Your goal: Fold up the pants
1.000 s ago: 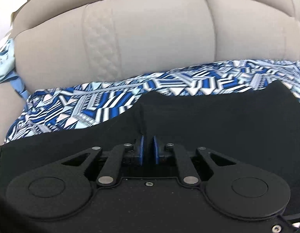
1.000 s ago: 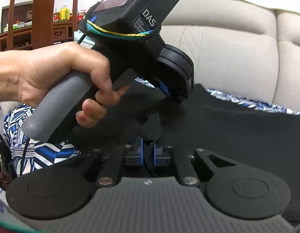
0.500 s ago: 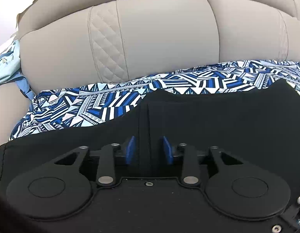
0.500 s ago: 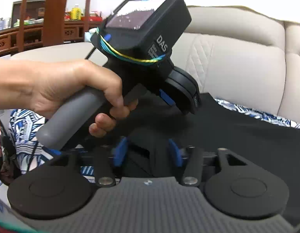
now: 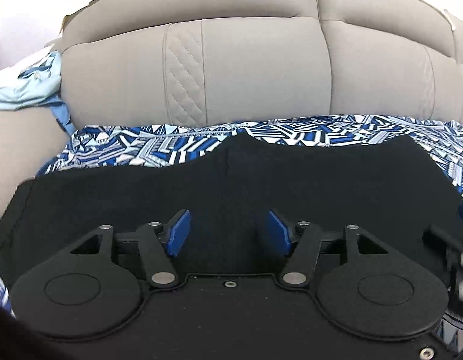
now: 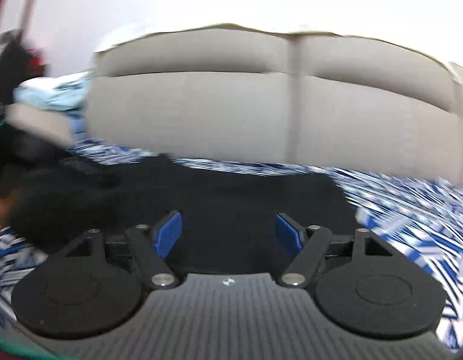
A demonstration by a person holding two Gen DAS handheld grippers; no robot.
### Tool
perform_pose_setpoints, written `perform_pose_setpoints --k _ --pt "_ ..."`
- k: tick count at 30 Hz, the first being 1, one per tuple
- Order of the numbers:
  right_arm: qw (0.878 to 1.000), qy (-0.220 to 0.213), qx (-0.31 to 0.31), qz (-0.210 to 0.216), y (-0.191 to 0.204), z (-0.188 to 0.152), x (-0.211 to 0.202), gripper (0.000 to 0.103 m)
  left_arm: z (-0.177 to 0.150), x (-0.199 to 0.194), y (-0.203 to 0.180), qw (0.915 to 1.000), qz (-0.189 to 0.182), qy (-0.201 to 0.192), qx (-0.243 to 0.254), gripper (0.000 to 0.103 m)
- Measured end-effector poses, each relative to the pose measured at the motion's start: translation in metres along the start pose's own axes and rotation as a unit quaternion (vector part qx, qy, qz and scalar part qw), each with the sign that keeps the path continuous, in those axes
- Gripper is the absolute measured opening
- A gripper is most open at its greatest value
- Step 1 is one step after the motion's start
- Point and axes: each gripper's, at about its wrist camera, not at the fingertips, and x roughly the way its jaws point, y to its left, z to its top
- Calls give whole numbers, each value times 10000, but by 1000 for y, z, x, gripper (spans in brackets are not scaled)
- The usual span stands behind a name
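Setting: a beige sofa point(image 5: 246, 69) filled the far part of both views, its back cushions split by vertical seams, one panel stitched in diagonal quilting.
Seat cover: a blue-and-white geometric cloth point(image 5: 159, 150) lay spread over the seat, showing along the far edge and at the right.
Far left: a pale blue garment point(image 5: 24, 87) was draped over the sofa arm (crumpled, its shape hard to read).
Pants: the black pants point(image 5: 321, 186) lay flat on the patterned cloth, spread wide from left to right across the seat. The fabric was plain, matte and dark. The far edge rose to a small peak near the middle, and a vertical seam or fold line ran from that peak toward the near side.
Pants, right view: the black pants point(image 6: 231, 198) looked like a low dark slab on the cloth (this view was badly motion-blurred, so edges were soft).
Left gripper point(image 5: 228, 234): blue pads spread wide apart, nothing between them but the fabric lying beneath.
Right gripper point(image 6: 228, 232): likewise released, pads well apart over the near edge of the pants.
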Motion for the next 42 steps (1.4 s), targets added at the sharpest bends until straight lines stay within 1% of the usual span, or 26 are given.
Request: perform_pose_setpoints --k 1,2,3,4,7,9,10,12,15,20,21,22,23,24,25,27,29,31,32,34,36,38,40,42 --pt "9999 62 89 -93 -6 -1 1 66 -4 -4 -1 10000 1 -27 -29 57" --pt "9995 129 162 -228 -10 -3 2 47 -9 -7 -3 10000 4 -51 -51 57" --pt "9991 183 200 -323 -15 -5 3 31 -13 -10 -5 10000 12 -68 -67 57" --pt "9986 244 217 -405 -18 -8 5 25 -18 -12 -6 9999 26 -76 -85 57" --pt "9979 361 233 -491 -25 -14 14 24 -30 -13 -10 9998 97 -99 -144 57" --pt "9972 451 191 -572 -23 -19 18 26 -37 -10 -10 9997 162 -59 -182 56" --pt "9972 405 134 -612 -21 -22 18 29 -40 -8 -10 9996 191 -23 -201 55" --pt "9970 370 -16 -678 -18 -25 17 31 -45 -5 -7 9995 213 7 -241 55" --pt "9970 307 -85 -710 -15 -29 16 30 -49 -4 -4 9995 189 -72 -243 55" --pt "9952 178 -486 -835 -3 -34 15 29 -49 -2 -5 9994 225 -114 -229 55" --pt "9951 143 -483 -849 -1 -33 14 30 -48 -3 -4 9994 234 -78 -238 55" --pt "9955 91 -445 -832 0 -32 13 32 -45 -3 -2 9993 266 -54 -243 58" --pt "9968 13 -373 -709 1 -29 12 50 -43 -6 1 9991 317 -64 -256 61" --pt "9978 -68 -322 -584 2 -26 11 63 -41 -11 6 9988 361 -131 -295 73" --pt "9984 -213 -291 -426 5 -22 9 68 -39 -16 12 9983 390 -232 -357 87" --pt "9986 -392 -306 -193 14 -15 9 81 -35 -29 29 9964 449 -480 -543 96" --pt "9987 -437 -278 -4 24 -11 12 87 -33 -42 51 9931 575 -649 -784 97" --pt "9989 -345 -254 193 34 -7 20 89 -33 -50 75 9891 735 -724 -1047 101" --pt "9989 -295 -262 253 39 -5 23 90 -35 -53 88 9863 828 -759 -1208 103" --pt "9982 -217 -343 437 50 -1 29 92 -42 -58 116 9793 981 -813 -1573 103" --pt "9972 -201 -443 561 58 1 33 97 -51 -58 144 9728 1071 -711 -1927 103" --pt "9962 -199 -569 630 67 0 34 103 -60 -55 169 9654 1188 -508 -2267 103" --pt "9946 -177 -727 722 74 -1 34 103 -71 -55 188 9579 1341 -426 -2505 103" --pt "9936 -154 -852 731 81 -3 33 103 -81 -53 201 9510 1395 -422 -2726 103"
